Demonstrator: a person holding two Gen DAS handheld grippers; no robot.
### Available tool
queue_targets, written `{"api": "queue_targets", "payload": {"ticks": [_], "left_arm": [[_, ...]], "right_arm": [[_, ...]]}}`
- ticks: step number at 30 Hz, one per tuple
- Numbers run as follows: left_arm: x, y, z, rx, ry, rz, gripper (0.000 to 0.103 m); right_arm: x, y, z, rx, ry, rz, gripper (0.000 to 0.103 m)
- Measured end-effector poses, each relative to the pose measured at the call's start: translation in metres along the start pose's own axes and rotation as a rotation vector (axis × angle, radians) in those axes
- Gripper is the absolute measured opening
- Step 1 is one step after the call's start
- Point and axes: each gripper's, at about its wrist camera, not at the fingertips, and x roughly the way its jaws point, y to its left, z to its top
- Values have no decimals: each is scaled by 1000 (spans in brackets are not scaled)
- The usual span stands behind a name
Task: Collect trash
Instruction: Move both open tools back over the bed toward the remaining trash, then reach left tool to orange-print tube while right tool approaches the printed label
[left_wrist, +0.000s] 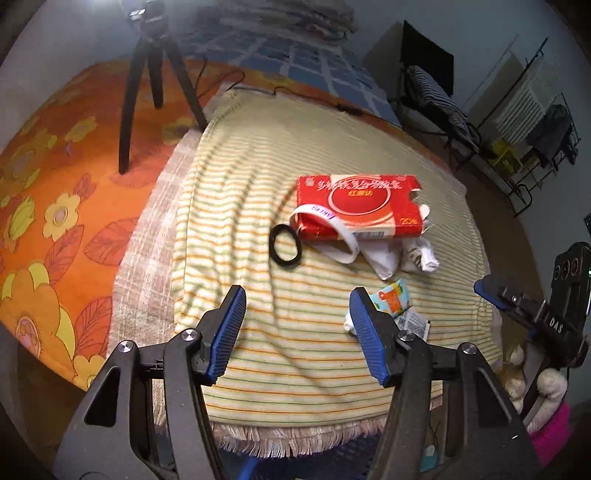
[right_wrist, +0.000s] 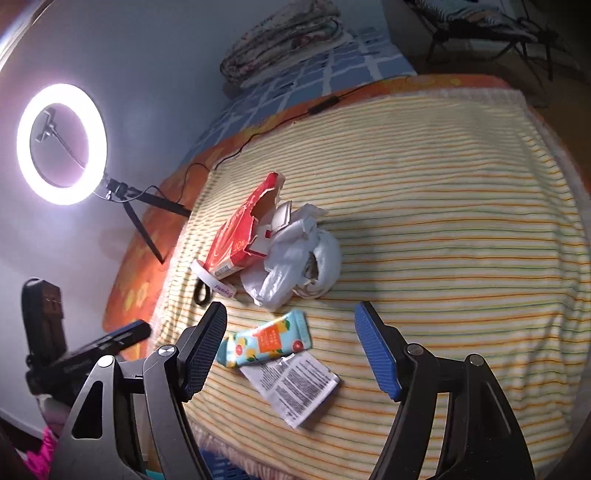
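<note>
The left gripper (left_wrist: 297, 334) is held with its blue-padded jaws spread wide and nothing between them, above the near part of a striped towel (left_wrist: 258, 206). The right gripper (right_wrist: 291, 350) is likewise spread and empty; in its view a blue-and-orange snack wrapper (right_wrist: 267, 339) is seen between its fingers, lying on the towel untouched, with a printed white sachet (right_wrist: 295, 384) overlapping its near edge. Farther out, a torn red carton (left_wrist: 358, 206) is seen lying flat, with a white band (left_wrist: 340, 236) curled at its near edge and a black ring (left_wrist: 285, 250) just beside that. Crumpled white plastic (right_wrist: 295, 258) is bunched against the carton's torn end. A lit ring light (right_wrist: 61, 144) on a tripod (left_wrist: 147, 92) is placed well beyond, on an orange floral sheet (left_wrist: 55, 184).
</note>
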Motion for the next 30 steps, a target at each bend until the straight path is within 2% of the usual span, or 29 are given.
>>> {"api": "queue_targets", "payload": {"ticks": [3, 5, 10, 15, 21, 25, 27, 30], "left_arm": [[10, -9, 0, 22, 22, -15, 60], [22, -17, -3, 62, 47, -8, 60], [64, -38, -13, 148, 165, -20, 60], [88, -65, -15, 270, 187, 17, 60], [102, -94, -12, 368, 203, -8, 60], [116, -111, -18, 459, 225, 31, 60], [122, -116, -18, 480, 230, 41, 64], [126, -118, -18, 491, 221, 46, 65]], "right_arm": [[-12, 2, -5, -2, -27, 24, 71], [-15, 5, -9, -25, -39, 2, 71], [-2, 10, -19, -109, 45, 22, 71], [16, 8, -27, -163, 184, 67, 71], [10, 3, -30, -217, 199, 46, 71], [9, -2, -31, -225, 205, 43, 71], [9, -4, -31, -226, 209, 49, 71], [9, -4, -31, -232, 213, 55, 71]]}}
